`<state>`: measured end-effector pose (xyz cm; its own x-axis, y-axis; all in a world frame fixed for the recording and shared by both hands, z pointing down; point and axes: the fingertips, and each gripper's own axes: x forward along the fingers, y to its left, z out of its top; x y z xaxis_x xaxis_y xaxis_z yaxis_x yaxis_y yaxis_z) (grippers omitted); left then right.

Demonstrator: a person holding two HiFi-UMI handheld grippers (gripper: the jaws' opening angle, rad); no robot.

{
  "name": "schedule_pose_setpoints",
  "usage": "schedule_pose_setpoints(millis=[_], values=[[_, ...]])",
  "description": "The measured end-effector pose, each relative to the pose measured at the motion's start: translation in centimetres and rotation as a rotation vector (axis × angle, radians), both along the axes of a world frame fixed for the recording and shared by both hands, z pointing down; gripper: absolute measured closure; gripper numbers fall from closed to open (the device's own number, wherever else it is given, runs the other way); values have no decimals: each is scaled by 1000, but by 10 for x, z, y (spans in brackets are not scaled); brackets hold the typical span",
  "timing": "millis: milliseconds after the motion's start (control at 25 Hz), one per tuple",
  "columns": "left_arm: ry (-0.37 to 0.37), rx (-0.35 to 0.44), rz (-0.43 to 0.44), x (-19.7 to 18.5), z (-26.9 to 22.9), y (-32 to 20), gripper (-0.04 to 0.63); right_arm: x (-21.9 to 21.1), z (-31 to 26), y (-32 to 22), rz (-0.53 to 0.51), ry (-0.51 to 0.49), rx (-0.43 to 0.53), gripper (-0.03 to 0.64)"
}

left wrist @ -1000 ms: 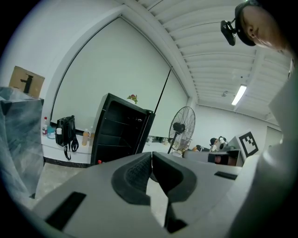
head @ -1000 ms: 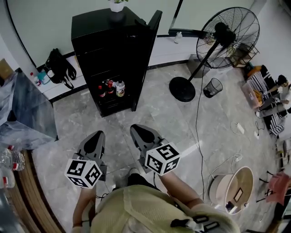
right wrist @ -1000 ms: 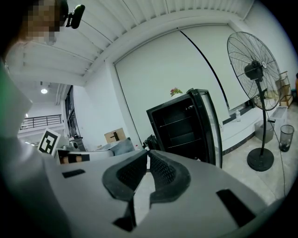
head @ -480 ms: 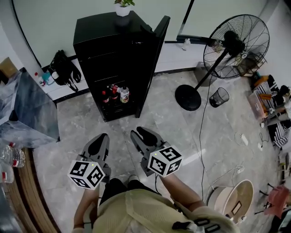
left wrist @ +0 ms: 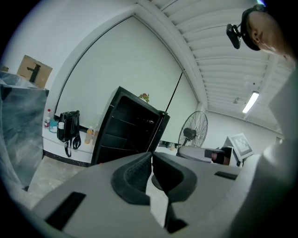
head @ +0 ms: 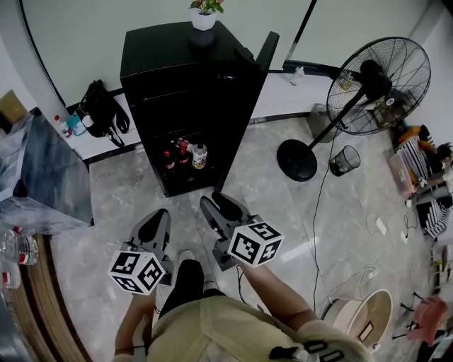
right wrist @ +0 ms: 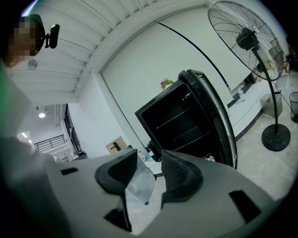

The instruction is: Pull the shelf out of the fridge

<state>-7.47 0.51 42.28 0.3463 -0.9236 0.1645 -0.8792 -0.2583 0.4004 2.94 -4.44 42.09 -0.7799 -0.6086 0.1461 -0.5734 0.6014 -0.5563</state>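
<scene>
A tall black fridge stands on the floor ahead with its door swung open to the right. Wire shelves cross its dark inside, and bottles stand on the lowest level. Both grippers hover over the floor, well short of the fridge. My left gripper is shut with nothing in it; its pads meet in the left gripper view. My right gripper has just been opening its jaws, and they stand apart with nothing between them.
A potted plant sits on top of the fridge. A standing fan with a round base and a wire bin are to the right. A black bag lies left of the fridge, and a grey covered object is at far left.
Both grippers have come nearer to the fridge, which now sits larger and lower in the head view. The right jaws have spread apart; the left stay shut.
</scene>
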Motion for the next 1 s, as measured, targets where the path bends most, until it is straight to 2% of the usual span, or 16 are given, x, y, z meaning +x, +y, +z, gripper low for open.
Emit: schedule_pose_setpoints(millis=[400, 600, 800, 1000], values=[[5, 13, 10, -41, 5, -75, 578, -46, 3, -90, 53, -70, -75, 443], [-8, 30, 11, -67, 5, -104, 578, -59, 2, -135, 130, -127, -86, 442], [1, 56, -39, -78, 8, -135, 578, -56, 0, -173, 195, -181, -95, 442], [-9, 92, -98, -77, 10, -167, 578, -57, 9, -220, 214, -252, -165, 443]])
